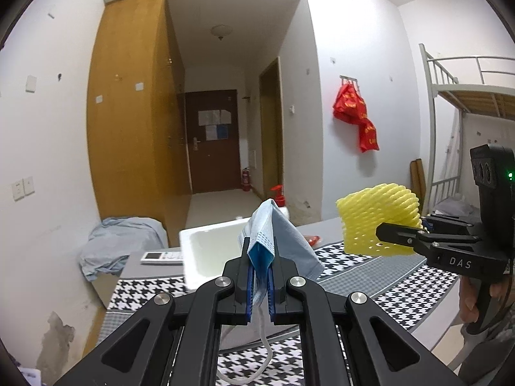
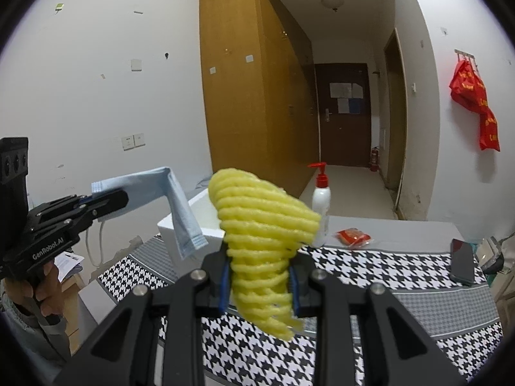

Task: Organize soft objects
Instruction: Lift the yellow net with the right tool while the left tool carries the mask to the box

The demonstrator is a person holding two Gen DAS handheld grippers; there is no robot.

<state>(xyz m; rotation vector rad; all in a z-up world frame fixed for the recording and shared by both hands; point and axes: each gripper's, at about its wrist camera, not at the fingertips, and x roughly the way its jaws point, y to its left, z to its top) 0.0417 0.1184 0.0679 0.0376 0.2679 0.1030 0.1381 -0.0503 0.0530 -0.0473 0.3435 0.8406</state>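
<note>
My left gripper (image 1: 260, 257) is shut on a folded light-blue face mask (image 1: 276, 244), whose white ear loop dangles below the fingers; the same mask (image 2: 154, 189) hangs from that gripper (image 2: 119, 197) at the left of the right wrist view. A yellow foam fruit net (image 2: 260, 241) is squeezed between the blue pads of my right gripper (image 2: 260, 273), which is shut on it. In the left wrist view the net (image 1: 376, 218) and right gripper (image 1: 383, 233) are held up at the right. Both items hover above the table, near a white foam box (image 1: 206, 251).
The table wears a black-and-white houndstooth cloth (image 2: 370, 267). On it are a white pump bottle with a red top (image 2: 322, 202), a red packet (image 2: 354, 237), a dark phone (image 2: 462, 262) and a white remote (image 1: 162, 257). A cloth-draped object (image 1: 119, 241) stands left of the table.
</note>
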